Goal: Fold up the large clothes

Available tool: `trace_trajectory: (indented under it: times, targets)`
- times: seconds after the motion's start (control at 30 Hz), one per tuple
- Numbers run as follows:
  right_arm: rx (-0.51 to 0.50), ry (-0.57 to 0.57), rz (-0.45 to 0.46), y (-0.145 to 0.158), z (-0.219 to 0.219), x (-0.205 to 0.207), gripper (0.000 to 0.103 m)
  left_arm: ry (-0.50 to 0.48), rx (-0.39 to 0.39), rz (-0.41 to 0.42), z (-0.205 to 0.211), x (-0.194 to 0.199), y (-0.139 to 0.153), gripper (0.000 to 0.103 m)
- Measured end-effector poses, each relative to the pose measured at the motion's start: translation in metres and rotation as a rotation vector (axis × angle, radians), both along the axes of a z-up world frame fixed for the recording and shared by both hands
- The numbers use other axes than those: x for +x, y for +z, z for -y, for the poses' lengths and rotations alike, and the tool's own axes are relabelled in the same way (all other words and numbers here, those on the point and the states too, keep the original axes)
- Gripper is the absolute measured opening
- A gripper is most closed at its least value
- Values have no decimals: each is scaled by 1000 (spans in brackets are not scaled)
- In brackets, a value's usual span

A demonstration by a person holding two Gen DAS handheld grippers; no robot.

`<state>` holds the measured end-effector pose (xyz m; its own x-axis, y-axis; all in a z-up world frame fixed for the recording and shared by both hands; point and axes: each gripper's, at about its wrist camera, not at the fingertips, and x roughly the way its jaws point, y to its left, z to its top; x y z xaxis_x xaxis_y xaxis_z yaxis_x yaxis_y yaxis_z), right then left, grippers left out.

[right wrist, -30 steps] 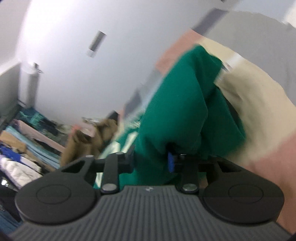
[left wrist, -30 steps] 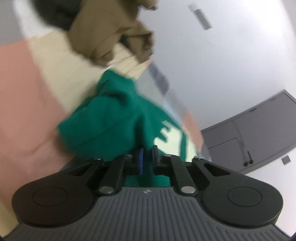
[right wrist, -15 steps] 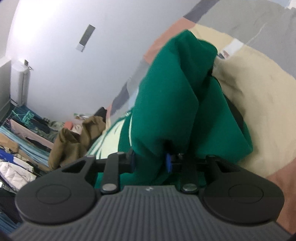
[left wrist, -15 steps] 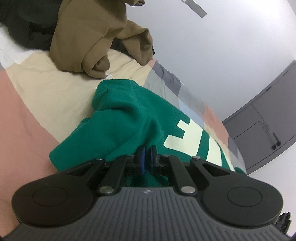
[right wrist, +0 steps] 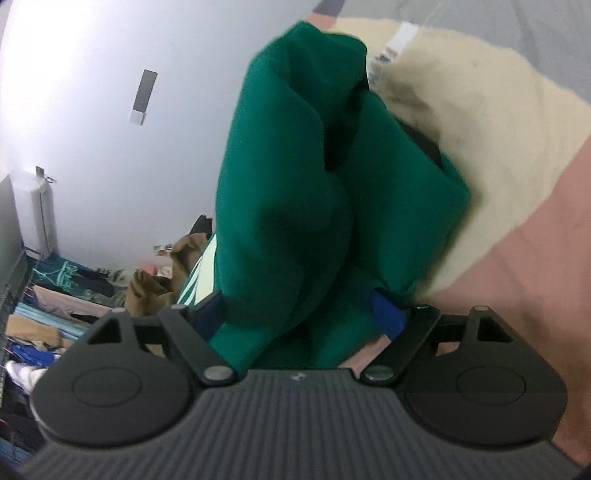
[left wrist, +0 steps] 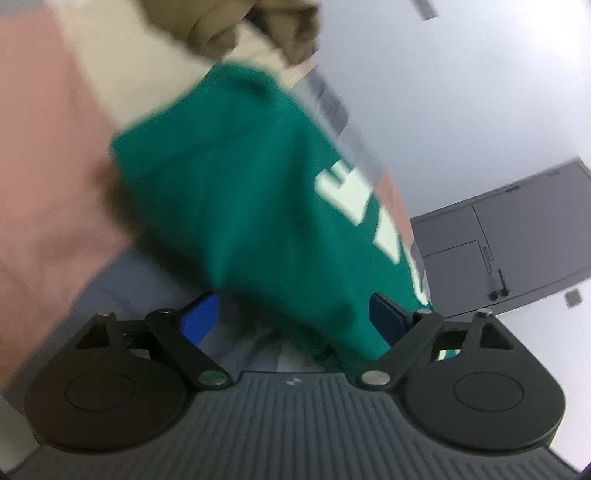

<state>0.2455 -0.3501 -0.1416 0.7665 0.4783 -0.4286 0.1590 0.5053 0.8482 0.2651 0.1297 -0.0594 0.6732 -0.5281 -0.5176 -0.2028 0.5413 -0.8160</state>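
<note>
A green sweatshirt (left wrist: pixel 251 192) with pale lettering lies bunched on a bed with pink, cream and grey patches (left wrist: pixel 48 155). My left gripper (left wrist: pixel 291 314) is open, its blue pads spread wide, with the sweatshirt's near edge lying between them. In the right wrist view the same sweatshirt (right wrist: pixel 295 177) rises in thick folds in front of my right gripper (right wrist: pixel 299 314), which is also open, the cloth sitting loosely between its blue pads. Both views are blurred.
A brown garment (left wrist: pixel 236 22) lies on the bed beyond the green one, also in the right wrist view (right wrist: pixel 155 284). A grey door (left wrist: pixel 517 236) stands at the right. A rack of piled clothes (right wrist: pixel 48 306) and a white wall unit (right wrist: pixel 37 210) stand at the left.
Both grippers were shut on the green sweatshirt; now both have opened wide and let it go. The sweatshirt has dropped onto the bed.
</note>
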Motion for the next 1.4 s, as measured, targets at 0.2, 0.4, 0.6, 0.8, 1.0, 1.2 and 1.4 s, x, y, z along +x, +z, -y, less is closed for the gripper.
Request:
trace_trajectory:
  times: [0.2, 0.4, 0.6, 0.8, 1.0, 1.2, 1.4]
  targets:
    - [41, -2, -53, -5, -3, -5, 95, 86, -153, -67, -5, 5, -32, 92]
    - [91, -28, -80, -20, -4, -2, 95, 193, -295, -62, -7, 6, -56, 96]
    - [88, -63, 4, -23, -3, 24, 96, 254, -326, -1, -5, 5, -60, 96]
    - [175, -85, 114, -16, 1, 19, 96, 292, -339, 95, -12, 6, -59, 96]
    - [158, -70, 161, -8, -1, 20, 96, 282, -324, 77, -12, 13, -58, 96]
    - [27, -49, 151, 4, -13, 12, 96, 311, -306, 41, -15, 8, -50, 95]
    - [-18, -114, 56, 7, -21, 27, 99, 280, -141, -5, -3, 8, -36, 74]
